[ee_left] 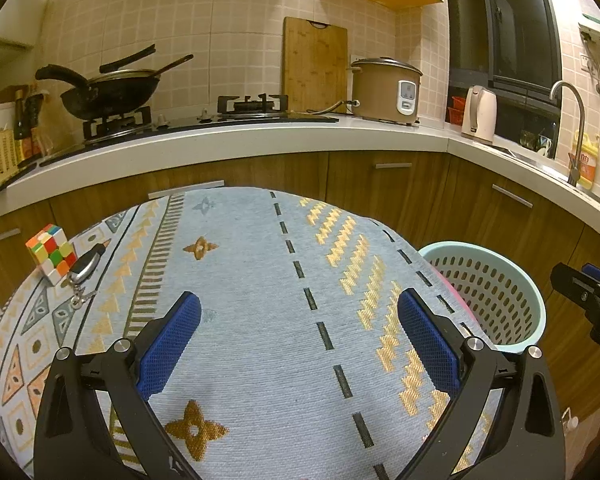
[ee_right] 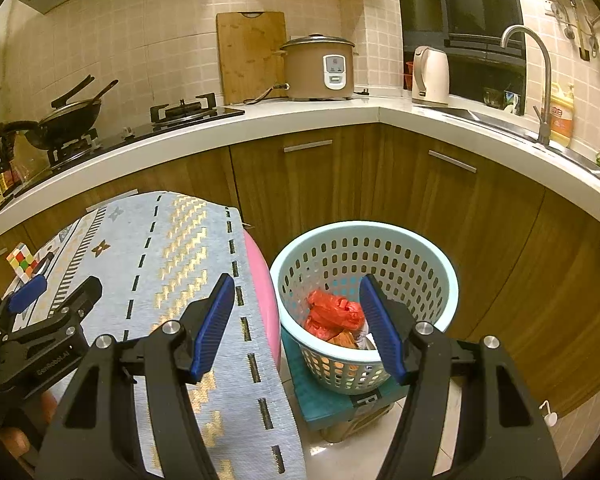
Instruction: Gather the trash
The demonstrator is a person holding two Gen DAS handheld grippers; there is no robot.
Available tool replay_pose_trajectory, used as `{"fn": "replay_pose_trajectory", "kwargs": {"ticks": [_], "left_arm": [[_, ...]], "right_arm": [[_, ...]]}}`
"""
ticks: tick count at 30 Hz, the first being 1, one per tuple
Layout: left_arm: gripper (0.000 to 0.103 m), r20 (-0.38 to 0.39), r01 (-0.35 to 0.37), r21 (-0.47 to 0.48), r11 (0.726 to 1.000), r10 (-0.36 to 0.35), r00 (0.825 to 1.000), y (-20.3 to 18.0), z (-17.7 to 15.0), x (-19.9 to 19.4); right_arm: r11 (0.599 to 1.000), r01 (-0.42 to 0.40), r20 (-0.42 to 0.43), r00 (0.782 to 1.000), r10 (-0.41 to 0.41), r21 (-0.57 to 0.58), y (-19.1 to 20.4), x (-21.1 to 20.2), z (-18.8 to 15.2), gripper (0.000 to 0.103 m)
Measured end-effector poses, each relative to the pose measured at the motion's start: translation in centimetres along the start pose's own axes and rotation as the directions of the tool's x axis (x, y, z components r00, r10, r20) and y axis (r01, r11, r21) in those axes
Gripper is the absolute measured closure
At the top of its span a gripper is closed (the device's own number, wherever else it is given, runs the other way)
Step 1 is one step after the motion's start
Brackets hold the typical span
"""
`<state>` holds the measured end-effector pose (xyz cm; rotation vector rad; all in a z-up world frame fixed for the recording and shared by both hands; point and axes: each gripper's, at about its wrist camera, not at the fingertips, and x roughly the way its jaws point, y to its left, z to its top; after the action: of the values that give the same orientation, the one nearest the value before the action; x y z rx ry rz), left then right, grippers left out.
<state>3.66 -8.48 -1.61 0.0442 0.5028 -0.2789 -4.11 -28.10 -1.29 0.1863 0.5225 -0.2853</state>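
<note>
Both grippers are released and empty: the left gripper (ee_left: pixel 299 338) hangs over the patterned cloth (ee_left: pixel 260 280) with its jaws spread wide, and the right gripper (ee_right: pixel 297 326) hovers with one finger over the cloth edge and the other over the perforated basket (ee_right: pixel 440 264), likewise spread. The trash sits in the basket: a crumpled red plastic bag (ee_right: pixel 332 314) with some orange and pale scraps just beside it, low against the near wall. The basket itself stands upright on a teal box (ee_right: pixel 320 396) on the floor, touching or nearly touching the pink edge (ee_right: pixel 265 292) of the covered table. Judged from this, the deposit step looks finished; no trash shows on the cloth in either view. What remains there is a colour cube (ee_left: pixel 51 253) and a car key (ee_left: pixel 83 267) at the far left corner (neither reads as trash, so they are probably to be left alone). The next move therefore calls for a check of the surface for leftover litter, or a withdrawal if none is found; the near part of the table is hidden by the grippers. Orientation: the red bag is a bunched lump, its long axis roughly upper-left to lower-right in the right wrist view; no clear pointing end can be told. The basket's axis is vertical, mouth up.
</note>
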Motion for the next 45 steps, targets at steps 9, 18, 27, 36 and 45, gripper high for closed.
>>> {"fn": "replay_pose_trajectory", "kwargs": {"ticks": [9, 18, 27, 36, 45], "left_arm": [[0.008, -0.002, -0.001, 0.0, 1.0, 0.001, 1.0, 0.02, 0.02, 0.06], [0.008, -0.004, 0.0, -0.002, 1.0, 0.0, 1.0, -0.01, -0.06, 0.13], [0.008, -0.001, -0.001, -0.002, 1.0, 0.001, 1.0, 0.02, -0.1, 0.24], [0.008, 0.002, -0.003, 0.002, 1.0, 0.003, 1.0, -0.2, -0.21, 0.1], [0.008, 0.003, -0.004, 0.002, 1.0, 0.004, 1.0, -0.19, -0.19, 0.08]], "right_arm": [[1.0, -0.008, 0.003, 1.0, 0.008, -0.006, 0.08, 0.0, 0.09, 0.042], [1.0, -0.023, -0.007, 1.0, 0.023, -0.01, 0.35, 0.33, 0.06, 0.042], [1.0, -0.027, -0.012, 1.0, 0.027, -0.009, 0.4, 0.42, -0.06, 0.042], [1.0, -0.025, -0.012, 1.0, 0.025, -0.005, 0.31, 0.44, -0.11, 0.042], [1.0, -0.019, -0.013, 1.0, 0.019, -0.004, 0.31, 0.54, -0.41, 0.042]]}}
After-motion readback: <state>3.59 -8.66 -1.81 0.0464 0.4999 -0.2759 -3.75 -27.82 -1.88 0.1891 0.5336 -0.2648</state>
